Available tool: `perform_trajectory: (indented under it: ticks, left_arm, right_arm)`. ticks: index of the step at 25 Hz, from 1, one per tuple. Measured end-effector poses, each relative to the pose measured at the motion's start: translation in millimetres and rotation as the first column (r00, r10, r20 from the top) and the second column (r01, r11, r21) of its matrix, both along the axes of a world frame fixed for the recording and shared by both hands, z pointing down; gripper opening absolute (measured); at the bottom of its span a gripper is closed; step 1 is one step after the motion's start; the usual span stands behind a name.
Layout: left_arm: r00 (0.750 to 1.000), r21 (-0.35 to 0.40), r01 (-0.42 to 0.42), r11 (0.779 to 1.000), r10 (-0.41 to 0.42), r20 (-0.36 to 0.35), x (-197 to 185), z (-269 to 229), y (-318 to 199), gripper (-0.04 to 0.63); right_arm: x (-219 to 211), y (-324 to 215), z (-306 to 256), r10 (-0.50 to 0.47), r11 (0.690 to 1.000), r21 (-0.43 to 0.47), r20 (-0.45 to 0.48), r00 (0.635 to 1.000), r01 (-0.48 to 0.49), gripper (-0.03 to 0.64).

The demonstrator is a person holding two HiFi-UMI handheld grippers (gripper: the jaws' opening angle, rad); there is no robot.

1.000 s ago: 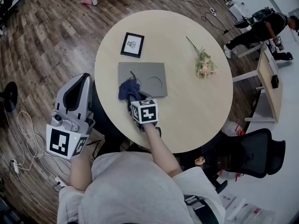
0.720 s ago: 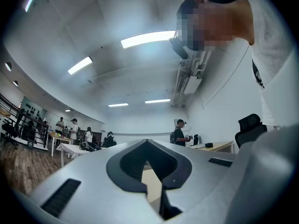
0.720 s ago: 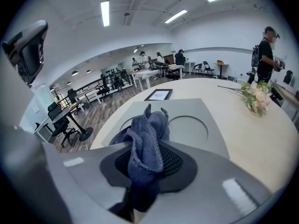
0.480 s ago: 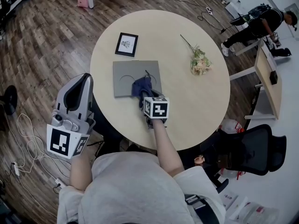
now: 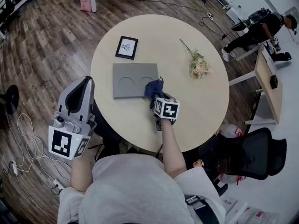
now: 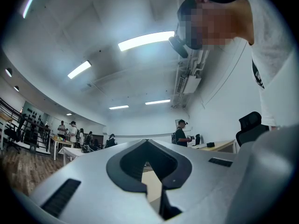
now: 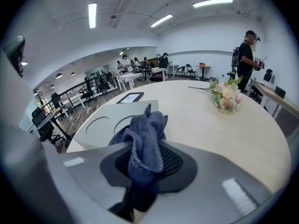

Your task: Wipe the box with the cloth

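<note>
Jaws of my right gripper [image 5: 157, 97] pinch the cloth [image 5: 153, 87], soft and limp, at the right edge of the box [image 5: 131, 80] near the tabletop [image 5: 205, 101] front. The box looks light and may slide. My left gripper [image 5: 83, 82] is closed on nothing.

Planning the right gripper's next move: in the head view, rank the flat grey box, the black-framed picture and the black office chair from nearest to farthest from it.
1. Flat grey box, just left of the right gripper.
2. Black-framed picture, farther up the table, left.
3. Black office chair, off the table, right.
</note>
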State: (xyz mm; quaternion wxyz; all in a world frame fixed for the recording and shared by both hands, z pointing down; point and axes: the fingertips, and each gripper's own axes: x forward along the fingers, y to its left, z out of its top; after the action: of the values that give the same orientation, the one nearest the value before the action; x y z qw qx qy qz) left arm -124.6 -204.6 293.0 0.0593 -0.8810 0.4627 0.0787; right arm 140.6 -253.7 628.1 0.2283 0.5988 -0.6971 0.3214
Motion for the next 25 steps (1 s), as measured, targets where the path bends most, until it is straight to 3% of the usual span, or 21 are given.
perform_trajectory:
  ticks: [9,15,25]
  left_arm:
    - [1.000,0.020,0.016,1.000,-0.016,0.002,5.0,-7.2,11.6,0.006]
    - [1.000,0.037,0.014,0.999,-0.014,-0.001,17.5,-14.6,20.1,0.006]
    - [1.000,0.063,-0.021,0.998,0.021,-0.002,50.5,-23.2,36.9,0.006]
  right_arm:
    - [4.7,3.8,-8.3,-0.044,0.998,0.033,-0.044,0.998,0.045,0.091]
    - [0.9,17.3,-54.1,-0.098,0.981,0.163,-0.026,0.995,0.101,0.094]
    - [9.4,40.8,-133.4,-0.125,0.920,0.367,-0.049,0.991,0.135,0.097]
